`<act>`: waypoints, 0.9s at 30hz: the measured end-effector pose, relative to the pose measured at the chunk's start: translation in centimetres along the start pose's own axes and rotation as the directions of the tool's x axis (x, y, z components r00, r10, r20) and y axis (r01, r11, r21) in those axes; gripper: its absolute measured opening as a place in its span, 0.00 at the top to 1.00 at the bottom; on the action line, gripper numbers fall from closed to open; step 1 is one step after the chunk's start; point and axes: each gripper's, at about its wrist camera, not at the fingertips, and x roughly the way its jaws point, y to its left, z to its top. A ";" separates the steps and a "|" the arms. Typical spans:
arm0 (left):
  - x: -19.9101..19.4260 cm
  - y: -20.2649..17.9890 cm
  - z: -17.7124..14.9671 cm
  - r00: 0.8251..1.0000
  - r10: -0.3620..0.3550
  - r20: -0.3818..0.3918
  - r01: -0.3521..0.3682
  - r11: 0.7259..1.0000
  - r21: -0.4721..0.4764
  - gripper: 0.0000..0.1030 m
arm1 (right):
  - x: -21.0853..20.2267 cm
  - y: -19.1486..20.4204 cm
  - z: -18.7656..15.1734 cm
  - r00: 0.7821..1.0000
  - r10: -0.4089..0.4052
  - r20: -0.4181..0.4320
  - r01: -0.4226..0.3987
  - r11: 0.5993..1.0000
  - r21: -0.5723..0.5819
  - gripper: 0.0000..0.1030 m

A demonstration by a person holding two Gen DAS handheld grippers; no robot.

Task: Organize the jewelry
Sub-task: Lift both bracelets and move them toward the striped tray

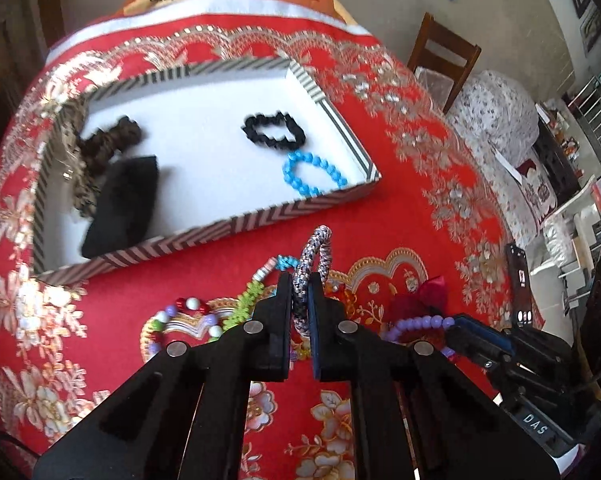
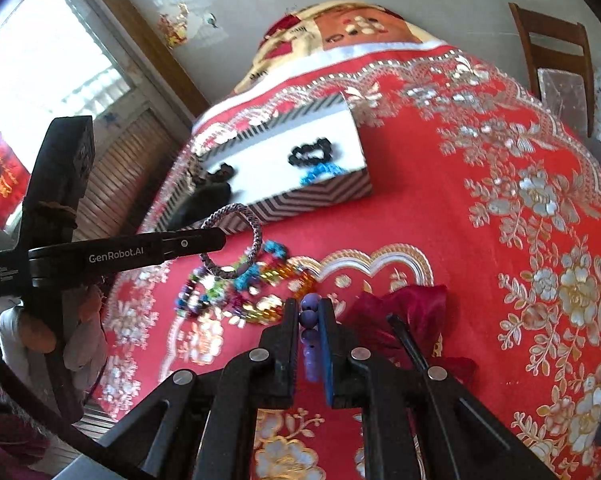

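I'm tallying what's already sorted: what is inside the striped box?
Inside the striped box: a black scrunchie, a blue bead bracelet, a brown scrunchie, a black pouch. Its near wall hides the near strip of floor.

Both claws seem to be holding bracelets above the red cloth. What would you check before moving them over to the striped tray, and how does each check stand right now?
1. Left claw shut on the speckled woven bracelet: ok, the ring is pinched between the pads.
2. Right claw shut on the purple bead bracelet: ok.
3. Woven bracelet free of the pile of bracelets: ok, the right view shows it lifted clear.
4. Purple bead bracelet free of the dark red bow: cannot tell; its lower part is hidden.
5. Free floor in the striped tray: ok, white space shows between the black scrunchie and the black pouch.
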 end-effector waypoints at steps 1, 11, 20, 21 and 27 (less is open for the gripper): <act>-0.4 0.2 0.1 1.000 0.003 0.008 -0.003 1.000 -0.003 0.94 | -0.3 0.2 0.1 1.000 0.002 0.004 -0.002 1.000 -0.004 0.92; -3.4 1.9 1.3 0.995 0.068 0.072 -0.065 0.997 -0.032 0.94 | -2.6 2.4 3.1 0.998 0.019 0.054 -0.015 0.997 -0.075 0.92; -3.5 3.6 3.0 0.985 0.147 0.088 -0.140 0.987 -0.083 0.94 | -1.6 4.3 6.9 0.998 0.036 0.058 -0.027 0.987 -0.160 0.92; -3.3 3.8 3.3 0.984 0.155 0.085 -0.148 0.985 -0.087 0.94 | -1.2 4.5 7.5 0.998 0.037 0.055 -0.027 0.985 -0.171 0.92; -2.1 5.1 5.1 0.979 0.189 0.074 -0.180 0.977 -0.116 0.94 | 1.4 4.9 10.1 0.999 0.042 0.029 -0.035 0.979 -0.203 0.92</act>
